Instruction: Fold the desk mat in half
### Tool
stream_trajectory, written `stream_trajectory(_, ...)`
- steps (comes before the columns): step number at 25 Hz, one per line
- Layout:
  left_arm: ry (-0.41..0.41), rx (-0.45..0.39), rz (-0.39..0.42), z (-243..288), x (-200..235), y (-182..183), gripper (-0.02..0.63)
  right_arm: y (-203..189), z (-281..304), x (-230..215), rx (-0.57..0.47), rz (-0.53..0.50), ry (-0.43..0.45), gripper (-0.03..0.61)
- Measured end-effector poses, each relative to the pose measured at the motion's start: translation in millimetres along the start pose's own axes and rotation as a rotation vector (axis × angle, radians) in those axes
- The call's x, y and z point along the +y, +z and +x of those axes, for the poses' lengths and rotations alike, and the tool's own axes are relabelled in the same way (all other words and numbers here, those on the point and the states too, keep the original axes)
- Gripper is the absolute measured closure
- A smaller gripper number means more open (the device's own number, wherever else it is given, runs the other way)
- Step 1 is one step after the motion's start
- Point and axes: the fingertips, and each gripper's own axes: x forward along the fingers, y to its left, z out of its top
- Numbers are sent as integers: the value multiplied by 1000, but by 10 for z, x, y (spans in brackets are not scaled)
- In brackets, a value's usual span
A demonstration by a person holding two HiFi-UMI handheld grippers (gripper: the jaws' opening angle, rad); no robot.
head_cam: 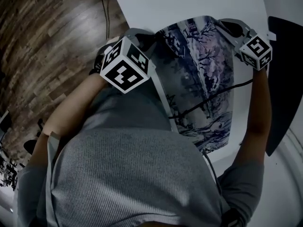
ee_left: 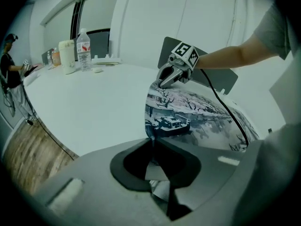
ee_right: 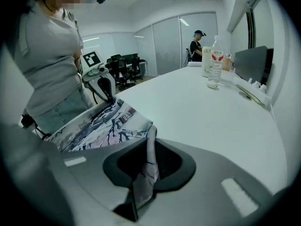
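I have both grippers clamped on the desk mat (head_cam: 203,79), one at each far corner. In the left gripper view, the left gripper (ee_left: 155,171) has its jaws drawn in to a narrow gap. A corner of the mat drops straight into that gap, with its pale underside showing between the pads, so the pinch is on the mat itself. The right gripper (ee_right: 143,182) reads the same way in its own view: the jaws are nearly together and a thin strip of the mat's printed edge runs upright between them, gripped on both faces.

In the head view, the mat spans the space between the two grippers, printed side up, showing a wintry scene of bare trees and buildings. The held edge is raised off the white tabletop (head_cam: 189,4), and the sheet bows upward between the two grips rather than lying flat. From there it slopes down toward me, its near end reaching the tabletop's edge by my body. A black cable (head_cam: 208,98) trails across the print from the right gripper.

Farther along the tabletop, well apart from the mat, a water bottle (ee_right: 215,62) stands just beside a pale container (ee_right: 206,55). A dark panel (head_cam: 284,79) lies to the right of the mat. Wooden floor (head_cam: 42,56) shows on my left. Another person (ee_right: 196,46) stands at the far end of the room.
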Motion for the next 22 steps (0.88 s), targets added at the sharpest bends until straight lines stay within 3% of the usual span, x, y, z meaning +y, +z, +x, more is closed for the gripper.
stream_trajectory(6,-4,-31,64,-83,-86,62,575,38,-105,3,-29,-67,64,529)
stream_trajectory(16,23,-64,188,-154,-350,98,578,-108,-248,61,60,-235,-31,543)
stream_trajectory(22,-30,-66,247,-95,-719,48,578,-261,-317,187,179,-301,-130,548)
